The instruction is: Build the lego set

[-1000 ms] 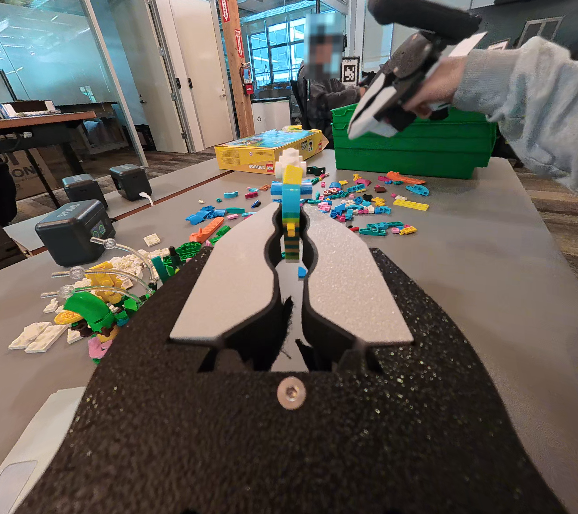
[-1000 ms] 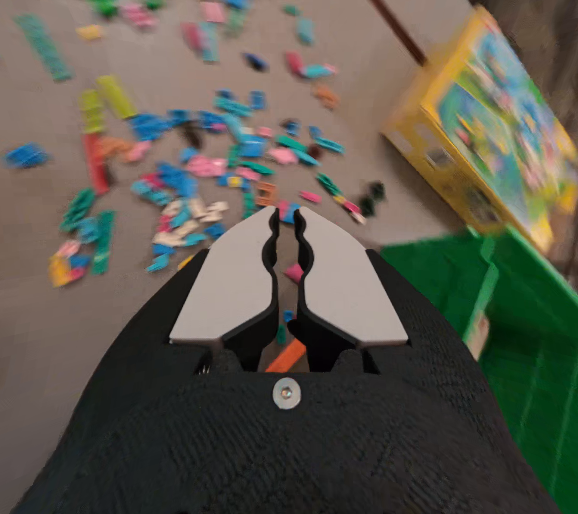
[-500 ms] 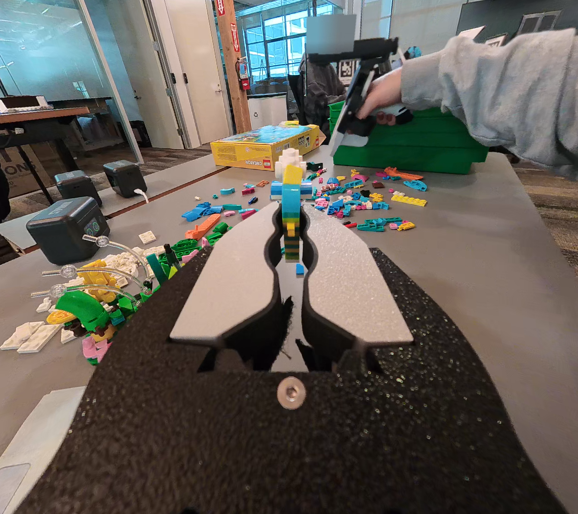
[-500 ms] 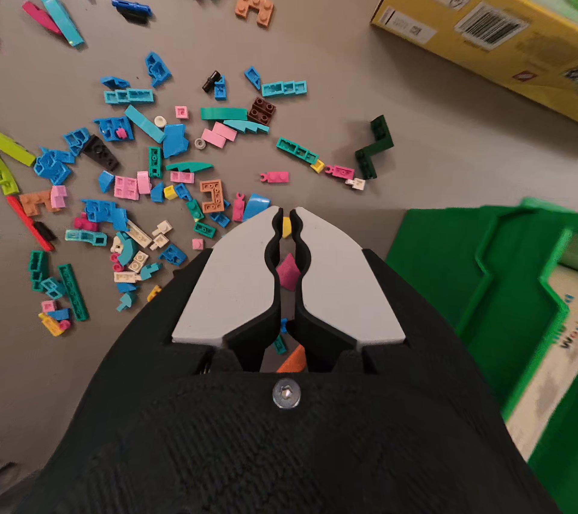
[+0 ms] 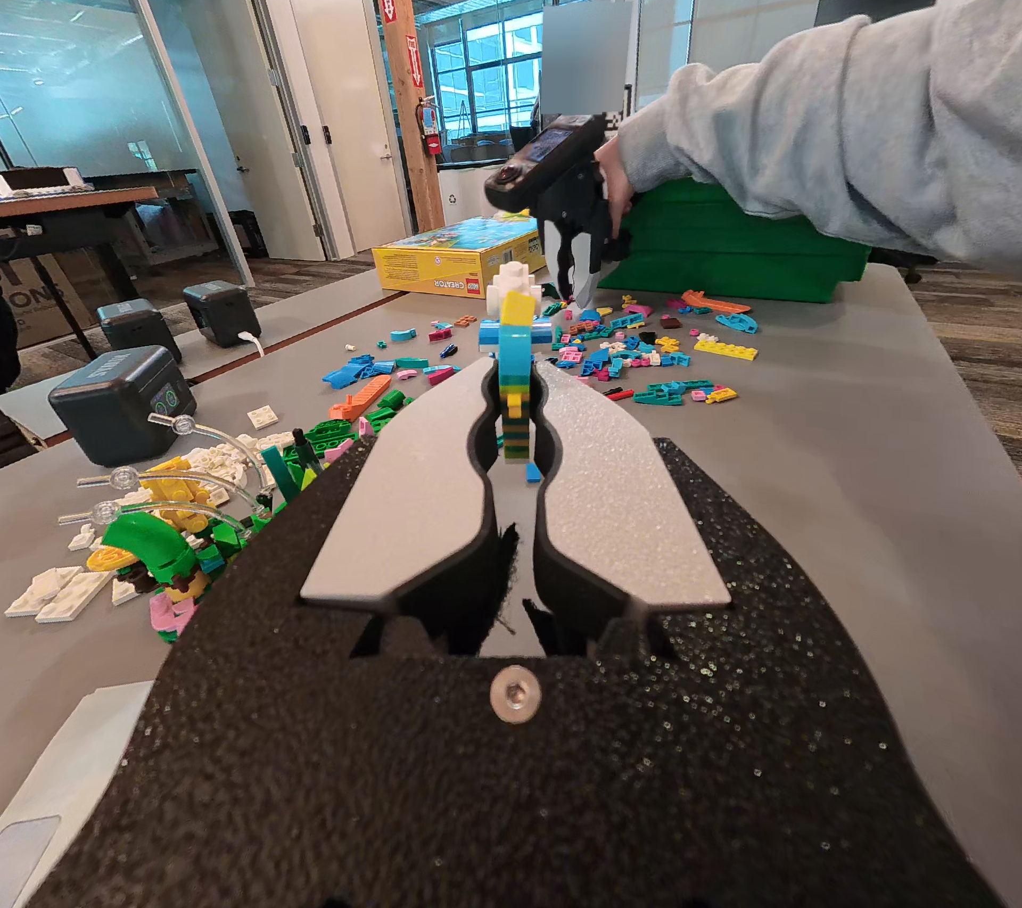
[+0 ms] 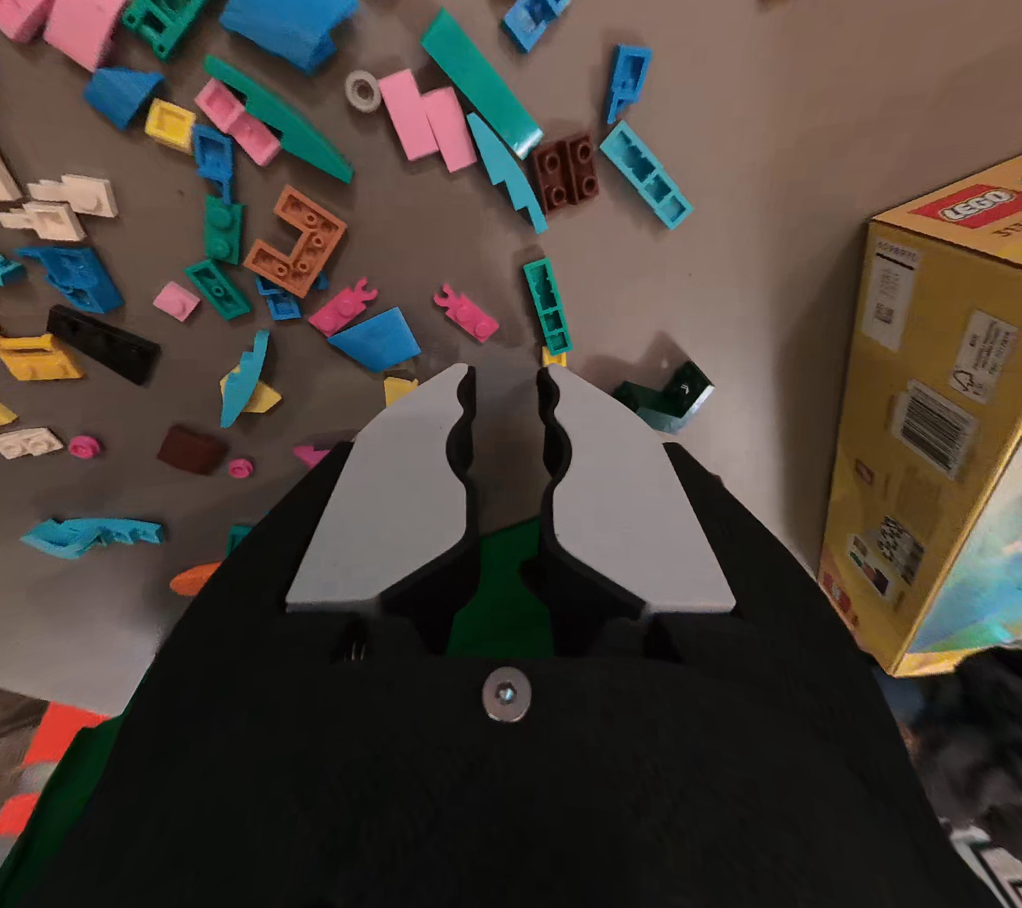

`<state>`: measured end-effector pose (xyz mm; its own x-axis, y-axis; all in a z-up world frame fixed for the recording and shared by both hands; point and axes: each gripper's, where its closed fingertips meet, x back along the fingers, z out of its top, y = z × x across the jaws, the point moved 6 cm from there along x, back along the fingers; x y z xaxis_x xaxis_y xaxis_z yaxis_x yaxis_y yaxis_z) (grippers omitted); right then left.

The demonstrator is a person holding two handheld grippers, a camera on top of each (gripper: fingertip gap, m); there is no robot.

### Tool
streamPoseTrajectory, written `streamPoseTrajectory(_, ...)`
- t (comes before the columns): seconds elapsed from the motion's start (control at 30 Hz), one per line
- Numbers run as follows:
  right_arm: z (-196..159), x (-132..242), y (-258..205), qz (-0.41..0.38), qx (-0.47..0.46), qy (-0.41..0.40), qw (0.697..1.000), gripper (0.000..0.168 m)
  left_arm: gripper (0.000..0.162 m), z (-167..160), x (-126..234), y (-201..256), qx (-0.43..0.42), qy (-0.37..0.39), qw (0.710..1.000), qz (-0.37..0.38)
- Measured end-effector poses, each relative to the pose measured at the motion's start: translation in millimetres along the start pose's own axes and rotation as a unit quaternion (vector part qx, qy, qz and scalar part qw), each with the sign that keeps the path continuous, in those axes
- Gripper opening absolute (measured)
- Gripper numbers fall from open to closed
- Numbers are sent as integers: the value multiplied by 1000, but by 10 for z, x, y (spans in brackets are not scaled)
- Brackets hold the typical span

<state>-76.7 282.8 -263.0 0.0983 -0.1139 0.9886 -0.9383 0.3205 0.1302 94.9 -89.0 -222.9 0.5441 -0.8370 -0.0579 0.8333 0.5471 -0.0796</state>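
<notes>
Currently the left gripper (image 5: 514,378) is clamped on a small brick figure (image 5: 514,361), upright between its fingertips: striped green and yellow at the bottom, turquoise in the middle, a yellow piece and a white knob on top. It hangs above the grey table (image 5: 802,467). To its left on the table sit a half-built green and yellow model (image 5: 160,549) with clear curved rods, white plates (image 5: 50,599) and dark cube-shaped devices (image 5: 119,403).

Farther back, the right gripper (image 6: 504,371) points down at the table close to the loose bricks (image 5: 625,356), held by a hand (image 5: 614,184) in a grey sleeve (image 5: 829,129). Its jaws stand apart with nothing between them, only bare table in the gap. Just ahead of the fingertips lie a blue wedge (image 6: 376,339), a pink clip piece (image 6: 467,314), a teal strip (image 6: 547,306) and a dark green corner piece (image 6: 663,397). The yellow box (image 6: 934,411) stands to the right, near the green bin (image 5: 735,240).
</notes>
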Motion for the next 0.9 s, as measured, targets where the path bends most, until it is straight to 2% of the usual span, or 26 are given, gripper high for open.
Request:
streamPoseTrajectory(0.1, 28, -12, 23, 31, -3, 8, 999, 23, 8, -6, 2, -6, 3, -1, 1000, 1)
streamPoseTrajectory(0.23, 307, 187, -239, 103, 28, 109, 988, 10, 8, -12, -1, -9, 4, -2, 1000, 1)
streamPoseTrajectory(0.3, 438, 267, -458, 133, 63, 132, 980, 8, 8, -12, -1, -10, 4, -2, 1000, 0)
streamPoseTrajectory(0.47, 500, 182, -695, 112, 113, 80, 984, 6, 8, -15, -6, -5, 8, -2, 1000, -2)
streamPoseTrajectory(0.9, 599, 91, -688, 73, 76, 103, 989, 9, 8, 0, -19, 9, 2, -2, 1000, -6)
